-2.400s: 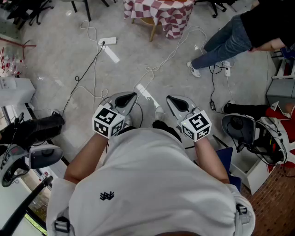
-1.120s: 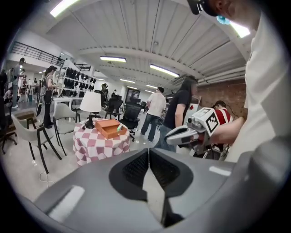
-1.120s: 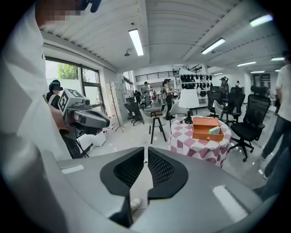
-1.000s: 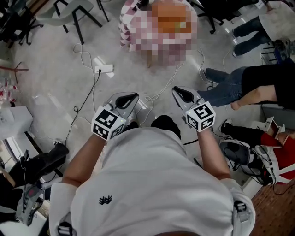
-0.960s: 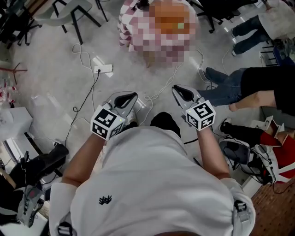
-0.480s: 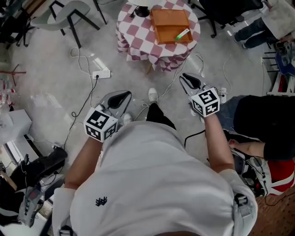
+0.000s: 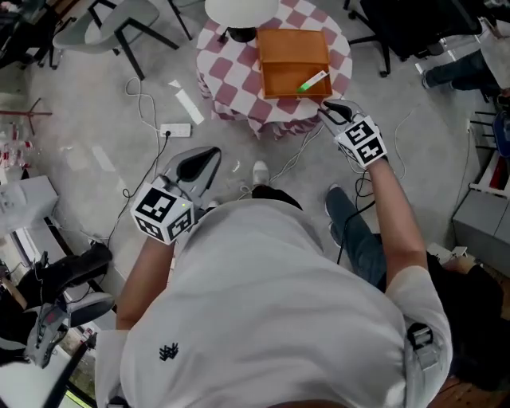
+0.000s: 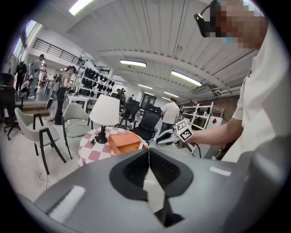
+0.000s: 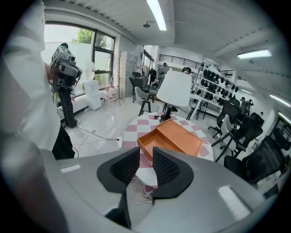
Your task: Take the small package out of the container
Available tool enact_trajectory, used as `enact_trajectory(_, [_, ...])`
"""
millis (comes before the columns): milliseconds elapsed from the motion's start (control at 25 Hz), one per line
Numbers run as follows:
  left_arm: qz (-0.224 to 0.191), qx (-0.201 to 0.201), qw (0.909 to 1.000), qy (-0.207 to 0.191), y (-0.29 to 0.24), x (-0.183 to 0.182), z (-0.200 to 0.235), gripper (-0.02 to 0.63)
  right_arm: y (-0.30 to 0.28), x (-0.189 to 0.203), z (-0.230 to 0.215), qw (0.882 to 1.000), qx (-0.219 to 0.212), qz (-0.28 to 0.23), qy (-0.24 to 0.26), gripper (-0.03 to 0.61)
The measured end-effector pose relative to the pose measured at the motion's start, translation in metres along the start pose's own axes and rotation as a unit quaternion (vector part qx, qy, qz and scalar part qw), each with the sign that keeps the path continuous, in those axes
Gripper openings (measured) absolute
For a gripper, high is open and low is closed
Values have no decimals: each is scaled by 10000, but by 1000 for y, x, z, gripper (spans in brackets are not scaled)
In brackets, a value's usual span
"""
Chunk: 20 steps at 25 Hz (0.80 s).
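Note:
An open orange box (image 7: 291, 62) lies on a round table with a red-and-white checkered cloth (image 7: 231, 84). A small green-and-white package (image 7: 313, 81) rests in the box near its right front corner. My right gripper (image 7: 327, 105) hovers at the table's near edge, just short of the box. Its jaws are opening with nothing between them (image 9: 146, 152). The right gripper view shows the box (image 9: 170, 141) ahead, but not the package. My left gripper (image 7: 209, 151) hangs lower left over the floor, shut and empty (image 8: 148, 150).
A white lamp (image 7: 239, 9) stands on the table behind the box. Cables and a power strip (image 7: 175, 130) trail over the floor. Chairs (image 7: 119, 16) stand at the back left and a camera stand (image 7: 56, 279) at the left. People stand far off.
The table and box have come much closer as the person walked up. My right gripper has reached forward to the table's edge; the left has drifted down and left.

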State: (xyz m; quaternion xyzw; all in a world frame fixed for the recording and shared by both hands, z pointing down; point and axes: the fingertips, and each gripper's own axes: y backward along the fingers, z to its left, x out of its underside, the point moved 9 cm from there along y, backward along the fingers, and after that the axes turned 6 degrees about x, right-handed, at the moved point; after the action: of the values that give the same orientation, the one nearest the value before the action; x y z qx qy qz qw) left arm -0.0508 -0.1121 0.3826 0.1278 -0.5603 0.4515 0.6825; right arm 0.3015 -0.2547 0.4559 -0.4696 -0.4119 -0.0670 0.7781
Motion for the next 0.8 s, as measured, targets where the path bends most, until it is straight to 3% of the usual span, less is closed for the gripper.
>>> enact_trajectory(160, [33, -117, 9999, -11, -29, -13, 0, 57, -32, 8, -39, 9971, -280, 274, 659, 72])
enact_trajectory(320, [7, -371, 9993, 45, -47, -22, 0, 58, -66, 19, -64, 9857, -602, 603, 1456, 78])
enact_trajectory(560, [1, -683, 9976, 149, -49, -24, 3, 57, -112, 31, -77, 9520, -1047, 1030, 2686, 104])
enact_trajectory(800, [61, -917, 9956, 206, -39, -21, 14, 58, -146, 36, -84, 9153, -1341, 1448, 3510, 126])
